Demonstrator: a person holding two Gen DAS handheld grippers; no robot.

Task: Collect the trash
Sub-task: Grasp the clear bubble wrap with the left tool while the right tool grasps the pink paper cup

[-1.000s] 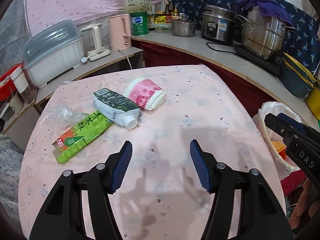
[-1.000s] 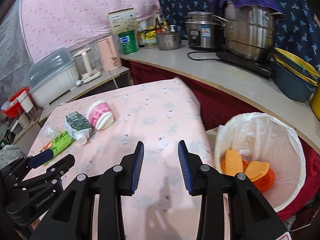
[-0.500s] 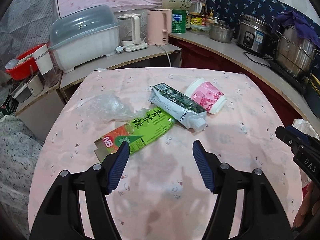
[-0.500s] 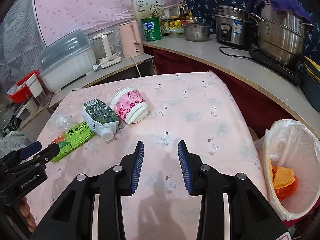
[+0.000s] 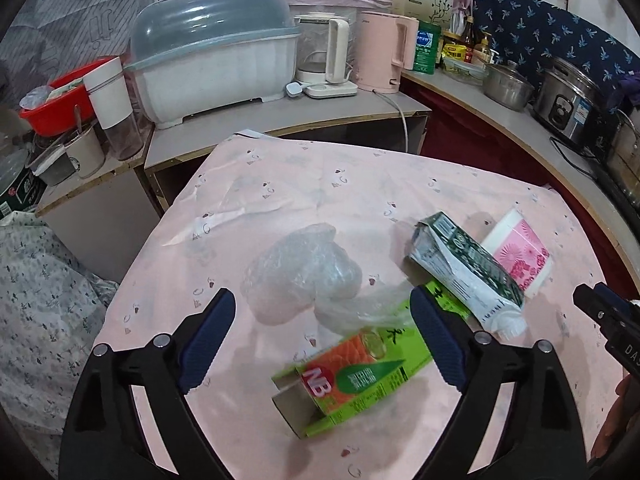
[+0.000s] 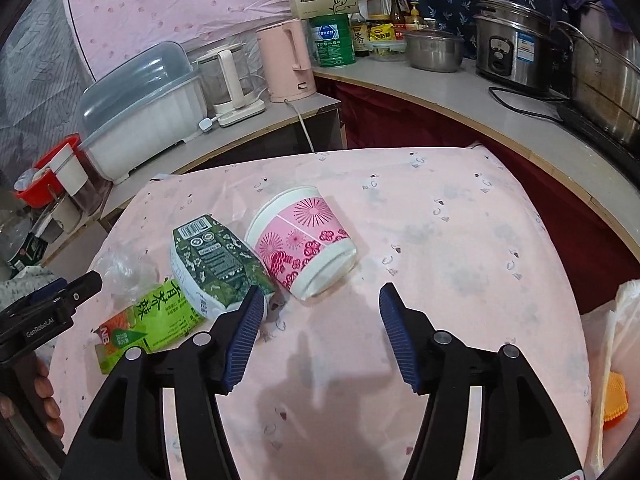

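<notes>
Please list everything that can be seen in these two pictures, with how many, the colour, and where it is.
Clear plastic bag: 1, transparent, crumpled on the tablecloth's left part.
Green box: 1, green and orange, flat beside the bag.
Dark green carton: 1, green and white, lying partly on the box.
Paper cup: 1, pink and white, on its side right of the carton.
Tablecloth: 1, pink.
Kettle: 1, pink, on the counter.
Dish box: 1, white with grey lid, on the counter.
Rice cooker: 1, steel, counter right.
Bin bag: 1, white, right edge.
Left gripper: black, blue pads, opening, empty.
Right gripper: same, opening, empty.
</notes>
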